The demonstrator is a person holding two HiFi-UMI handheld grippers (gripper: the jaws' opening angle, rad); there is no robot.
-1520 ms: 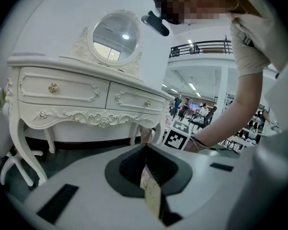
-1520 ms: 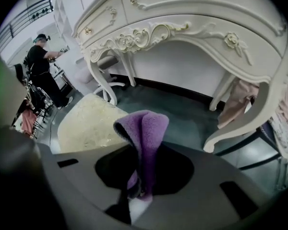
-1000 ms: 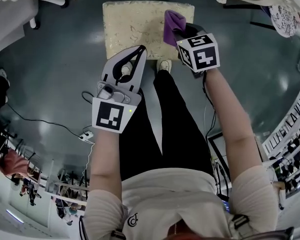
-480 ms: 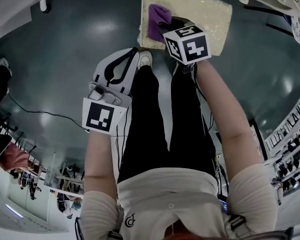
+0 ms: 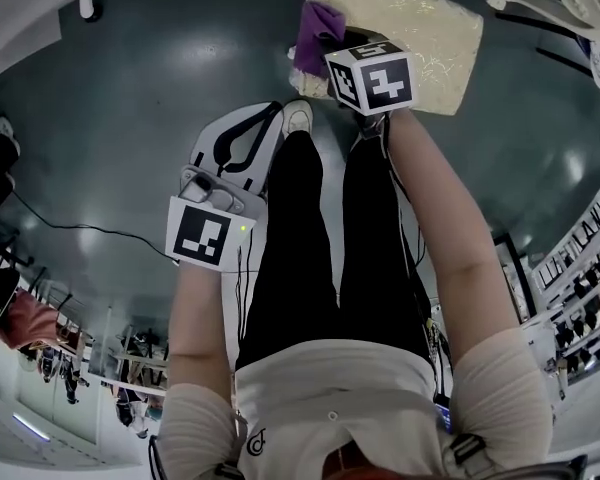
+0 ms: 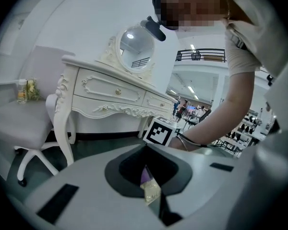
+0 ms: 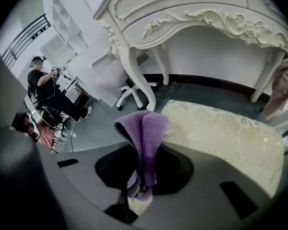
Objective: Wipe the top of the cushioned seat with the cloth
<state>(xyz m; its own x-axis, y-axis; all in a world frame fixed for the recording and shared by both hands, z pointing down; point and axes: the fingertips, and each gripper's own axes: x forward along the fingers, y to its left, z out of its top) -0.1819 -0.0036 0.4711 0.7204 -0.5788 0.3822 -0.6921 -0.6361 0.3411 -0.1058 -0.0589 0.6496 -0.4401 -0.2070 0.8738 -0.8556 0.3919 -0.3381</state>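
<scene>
right hand-held gripper pinches the purple cloth, cushioned seat just ahead of it; left hand-held gripper closed, empty.

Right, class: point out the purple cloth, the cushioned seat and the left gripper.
purple cloth (image 7: 151,128), right gripper view, on its folded top.
cushioned seat (image 5: 440,23), head view, on its bare top.
left gripper (image 5: 272,113), head view, at its closed fingertips.
</scene>
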